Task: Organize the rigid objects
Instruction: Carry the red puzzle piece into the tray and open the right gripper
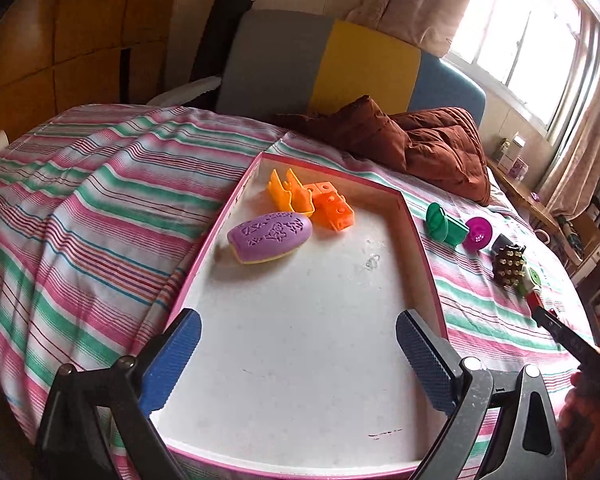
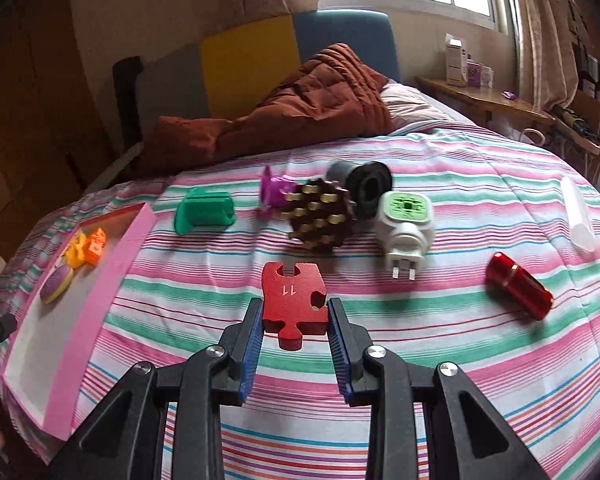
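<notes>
**Puzzle piece in my right grip, tray off to the left**

My right gripper [image 2: 293,316] is clamped on the red puzzle piece [image 2: 293,304], pads against its two side edges, its long axis running away from me. The pink tray [image 2: 112,264] lies to its left on the striped bedspread [image 2: 420,340]. My left gripper [image 1: 298,360] hangs over that tray, jaws spread wide and empty.
</notes>
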A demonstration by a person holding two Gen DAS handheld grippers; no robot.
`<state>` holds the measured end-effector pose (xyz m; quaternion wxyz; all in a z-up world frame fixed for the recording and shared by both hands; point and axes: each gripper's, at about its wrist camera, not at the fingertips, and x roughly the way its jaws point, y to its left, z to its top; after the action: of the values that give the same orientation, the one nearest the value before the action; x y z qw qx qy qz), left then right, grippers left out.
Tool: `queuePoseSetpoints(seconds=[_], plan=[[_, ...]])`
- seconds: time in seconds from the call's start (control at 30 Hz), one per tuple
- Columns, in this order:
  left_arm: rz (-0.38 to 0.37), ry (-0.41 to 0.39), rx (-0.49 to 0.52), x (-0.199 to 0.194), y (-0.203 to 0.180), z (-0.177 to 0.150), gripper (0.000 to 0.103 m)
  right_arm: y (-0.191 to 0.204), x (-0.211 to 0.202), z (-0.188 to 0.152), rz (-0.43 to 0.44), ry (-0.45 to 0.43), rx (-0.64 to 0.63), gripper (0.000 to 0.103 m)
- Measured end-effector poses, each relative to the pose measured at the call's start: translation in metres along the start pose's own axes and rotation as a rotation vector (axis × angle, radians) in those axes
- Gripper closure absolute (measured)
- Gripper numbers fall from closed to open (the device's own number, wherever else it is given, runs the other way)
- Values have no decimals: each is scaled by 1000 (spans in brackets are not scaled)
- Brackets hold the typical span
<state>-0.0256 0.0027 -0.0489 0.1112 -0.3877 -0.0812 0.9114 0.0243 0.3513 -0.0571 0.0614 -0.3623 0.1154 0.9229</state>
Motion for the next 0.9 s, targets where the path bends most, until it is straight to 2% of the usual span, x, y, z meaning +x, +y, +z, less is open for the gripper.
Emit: queuePoseSetpoints(seconds=[0.37, 0.53, 0.67, 0.9], plan=[[22, -8, 7, -7, 6, -7, 2, 91, 10, 17, 163, 38, -93, 72], [18, 19, -31, -6, 10, -5, 2, 135, 29, 33, 235, 96, -132, 72], [7, 20, -45, -8, 11, -5, 2, 170, 50, 47, 249, 121, -191, 72], [6, 17, -48, -10, 13, -5, 1, 212, 105, 70, 189, 162, -286, 72]])
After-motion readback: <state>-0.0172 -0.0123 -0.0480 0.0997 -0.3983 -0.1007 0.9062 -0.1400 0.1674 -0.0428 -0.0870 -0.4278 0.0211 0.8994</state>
